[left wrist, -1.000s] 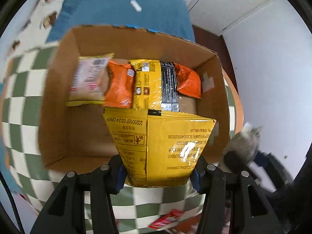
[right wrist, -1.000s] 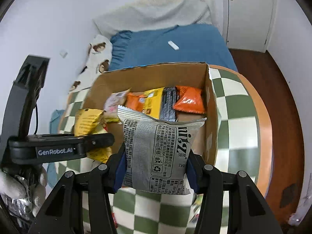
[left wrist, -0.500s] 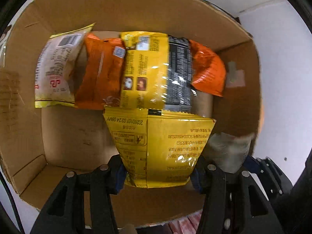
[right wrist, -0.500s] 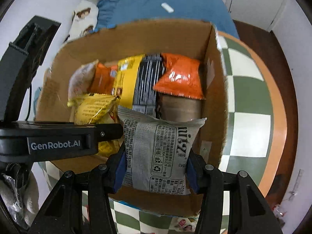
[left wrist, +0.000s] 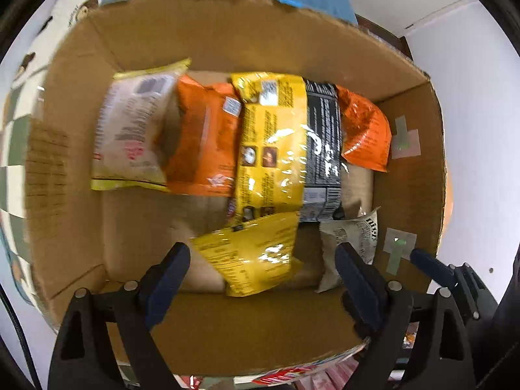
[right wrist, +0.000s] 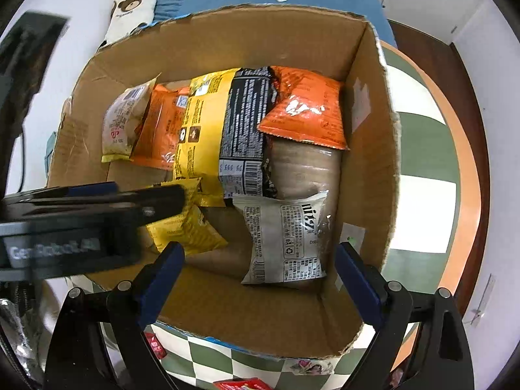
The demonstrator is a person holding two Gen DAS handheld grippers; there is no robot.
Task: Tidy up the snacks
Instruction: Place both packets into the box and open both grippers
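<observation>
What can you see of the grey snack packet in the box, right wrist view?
The grey crinkled foil snack packet lies flat on the floor of the brown cardboard box, near its right wall, printed back side up: black text, a barcode, recycling marks and large black lettering. Its top edge is serrated. It looks sealed and lightly puffed. The right claw is open around it without gripping. Its upper edge touches or overlaps the yellow-and-black snack bag.

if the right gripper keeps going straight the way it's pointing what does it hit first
Most likely the grey snack packet. The open right gripper points down into the cardboard box, and that packet lies loose on the box floor between its fingers. Depth is hard to judge, so bare box floor just beside it is possible.
</observation>
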